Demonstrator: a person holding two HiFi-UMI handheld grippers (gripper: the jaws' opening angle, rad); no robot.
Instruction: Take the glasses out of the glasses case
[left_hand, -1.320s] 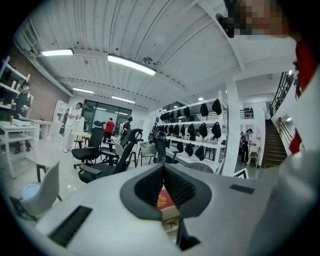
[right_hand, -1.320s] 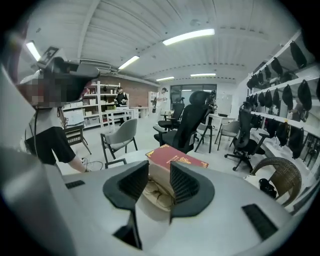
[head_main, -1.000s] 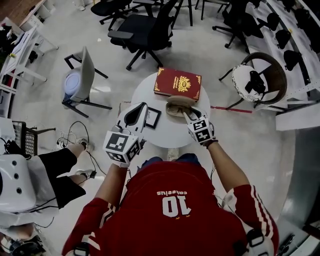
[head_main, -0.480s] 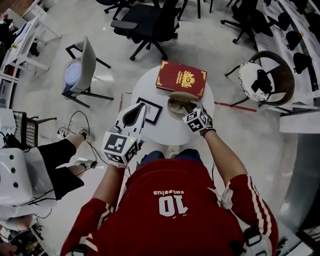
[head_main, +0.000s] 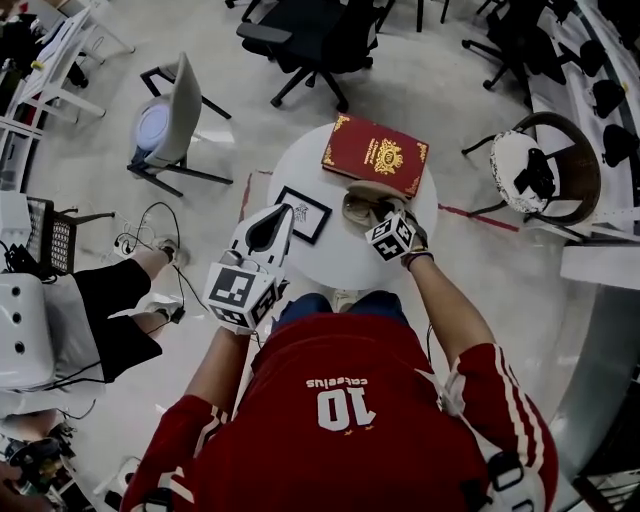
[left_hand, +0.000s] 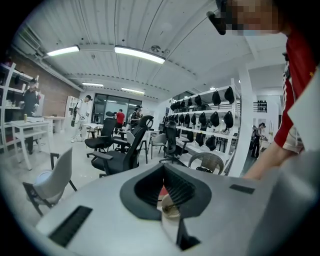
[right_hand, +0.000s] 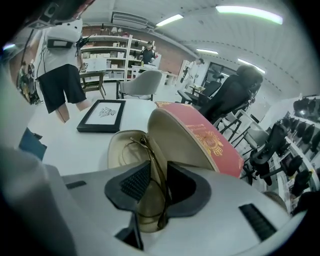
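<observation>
Over the glasses case (head_main: 358, 210), right hand-held gripper (right_hand: 159, 182) has sunk, closing round glasses (right_hand: 150, 210) (left hand-held gripper (left_hand: 162, 192) apart).

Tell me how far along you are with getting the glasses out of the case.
Done: the glasses case lies open, lid raised, next to the red book. In hand: the fingers of the right gripper straddle the glasses and are closing, not yet gripping. Left: clamp the frame and lift it out, since the glasses lie inside the case. The left gripper hangs open, holding nothing.
</observation>
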